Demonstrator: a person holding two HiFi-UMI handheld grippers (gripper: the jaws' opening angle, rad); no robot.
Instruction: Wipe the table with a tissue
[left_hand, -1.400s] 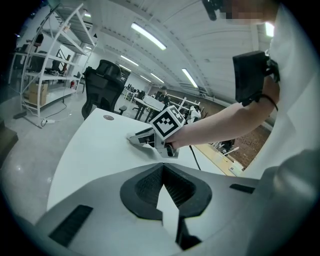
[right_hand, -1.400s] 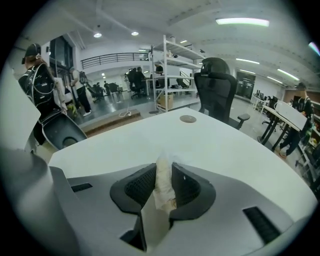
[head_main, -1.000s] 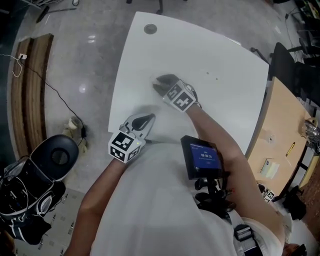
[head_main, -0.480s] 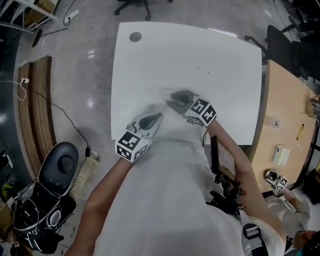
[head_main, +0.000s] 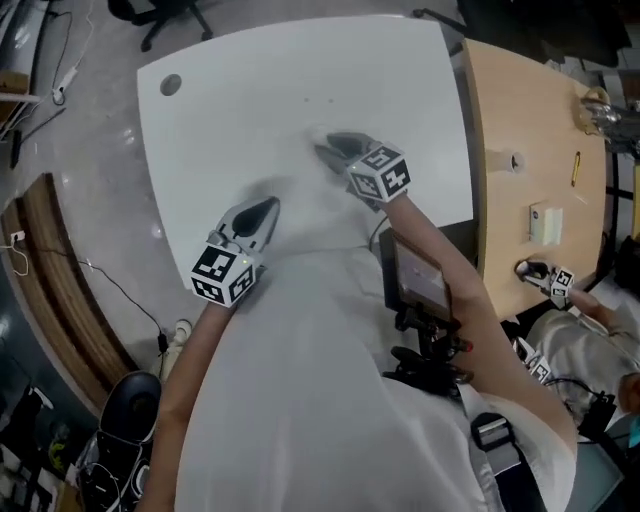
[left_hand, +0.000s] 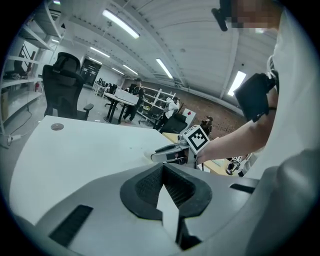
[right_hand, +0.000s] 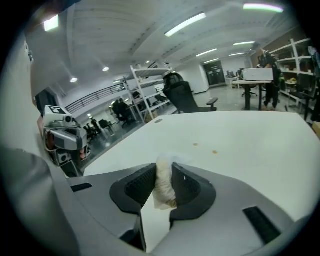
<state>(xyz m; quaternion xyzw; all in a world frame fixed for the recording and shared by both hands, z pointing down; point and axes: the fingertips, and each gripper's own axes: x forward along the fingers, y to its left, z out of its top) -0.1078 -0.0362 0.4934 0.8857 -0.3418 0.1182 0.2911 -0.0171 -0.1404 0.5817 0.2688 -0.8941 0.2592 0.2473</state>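
The white table (head_main: 300, 70) fills the middle of the head view. My right gripper (head_main: 333, 150) is low over its centre, shut on a crumpled white tissue (right_hand: 163, 186) that is squeezed between the dark pads and sticks out past the tips toward the tabletop. Two small brownish specks (right_hand: 195, 145) lie on the table just beyond the tissue. My left gripper (head_main: 262, 211) hovers over the table's near edge, to the left of the right one; its jaws meet at the tips with nothing between them (left_hand: 161, 167). The left gripper view shows the right gripper (left_hand: 166, 154) from the side.
A grey round grommet (head_main: 170, 85) sits in the table's far left corner. A wooden desk (head_main: 520, 110) with small items adjoins the table's right side. A device (head_main: 415, 275) hangs on the person's chest. Office chairs and shelving stand beyond the table (left_hand: 62, 85).
The right gripper has slid across the tabletop with the tissue and rolled, its marker cube now facing differently. The left gripper has shifted a little. The head view has swung round.
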